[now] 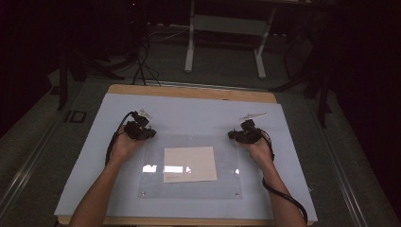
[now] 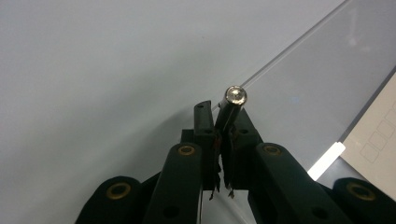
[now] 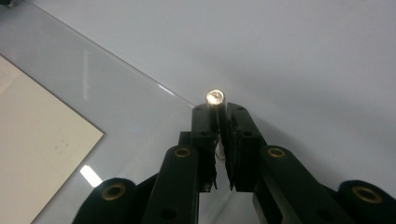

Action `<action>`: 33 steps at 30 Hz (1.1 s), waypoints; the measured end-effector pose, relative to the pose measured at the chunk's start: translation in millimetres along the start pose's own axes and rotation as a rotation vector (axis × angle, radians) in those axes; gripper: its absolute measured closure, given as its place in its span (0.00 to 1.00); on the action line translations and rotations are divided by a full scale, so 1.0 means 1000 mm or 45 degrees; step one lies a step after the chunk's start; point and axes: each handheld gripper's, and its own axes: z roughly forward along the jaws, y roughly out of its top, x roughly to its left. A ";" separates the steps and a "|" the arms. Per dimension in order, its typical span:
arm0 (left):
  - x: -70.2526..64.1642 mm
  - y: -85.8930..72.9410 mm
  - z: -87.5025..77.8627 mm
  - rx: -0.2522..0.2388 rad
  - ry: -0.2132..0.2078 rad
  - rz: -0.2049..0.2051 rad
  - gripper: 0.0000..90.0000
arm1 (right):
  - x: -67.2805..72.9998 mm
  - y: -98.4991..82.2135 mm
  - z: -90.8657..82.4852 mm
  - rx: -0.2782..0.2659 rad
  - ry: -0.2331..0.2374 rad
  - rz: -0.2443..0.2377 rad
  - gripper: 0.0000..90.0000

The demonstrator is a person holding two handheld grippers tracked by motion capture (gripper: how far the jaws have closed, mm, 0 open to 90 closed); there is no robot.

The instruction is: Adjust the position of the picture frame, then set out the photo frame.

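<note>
A clear plastic sheet [image 1: 227,156] lies on the pale mat [image 1: 189,111], with a cream paper card [image 1: 189,163] at its middle. Off the sheet's far left corner, my left gripper [image 1: 138,129] is shut on a short dark rod with a round silver end [image 2: 235,95]. The rod sticks up past the left gripper's [image 2: 222,116] tips. My right gripper [image 1: 246,133] sits at the sheet's far right corner. In its own view the right gripper [image 3: 219,114] is shut on a similar silver-ended rod [image 3: 215,98]. The sheet's edge [image 2: 317,79] and the card [image 2: 378,135] show beyond the left jaws.
The mat covers a wooden table [image 1: 189,91]. Small fasteners mark the sheet's near corners [image 1: 143,193]. Behind the table stand a white frame's legs [image 1: 190,47] and loose cables on the floor [image 1: 142,66]. A black cable [image 1: 283,198] trails along the right forearm.
</note>
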 end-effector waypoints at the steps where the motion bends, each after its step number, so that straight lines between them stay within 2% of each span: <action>1: 0.000 -0.001 0.000 -0.007 0.002 -0.004 0.95 | 0.000 0.000 0.000 -0.001 -0.001 -0.001 0.92; 12: 0.000 -0.008 0.001 -0.081 -0.005 -0.065 0.94 | -0.002 -0.006 0.002 -0.033 0.022 0.026 0.90; 14: 0.000 -0.010 0.001 -0.098 -0.007 -0.098 0.92 | -0.003 -0.007 0.003 -0.035 0.030 0.036 0.90; 16: -0.001 -0.013 0.000 -0.129 -0.014 -0.112 0.86 | -0.004 -0.008 0.004 -0.039 0.038 0.039 0.90; 18: -0.003 -0.016 -0.003 -0.166 0.002 -0.102 0.80 | -0.004 -0.009 0.004 -0.040 0.040 0.041 0.90; 21: -0.005 -0.020 -0.010 -0.261 0.014 -0.103 0.75 | -0.004 -0.009 0.004 -0.040 0.041 0.039 0.90; 25: -0.007 -0.025 -0.019 -0.391 0.032 -0.098 0.76 | -0.004 -0.009 0.004 -0.041 0.039 0.037 0.90; 28: -0.006 -0.027 -0.022 -0.462 0.037 -0.121 0.80 | -0.004 -0.010 0.004 -0.048 0.039 0.035 0.90; 30: -0.005 -0.029 -0.022 -0.492 0.039 -0.128 0.85 | -0.004 -0.010 0.004 -0.051 0.036 0.033 0.90; 33: -0.006 -0.030 -0.021 -0.499 0.032 -0.108 0.93 | -0.003 -0.010 0.004 -0.050 0.029 0.030 0.90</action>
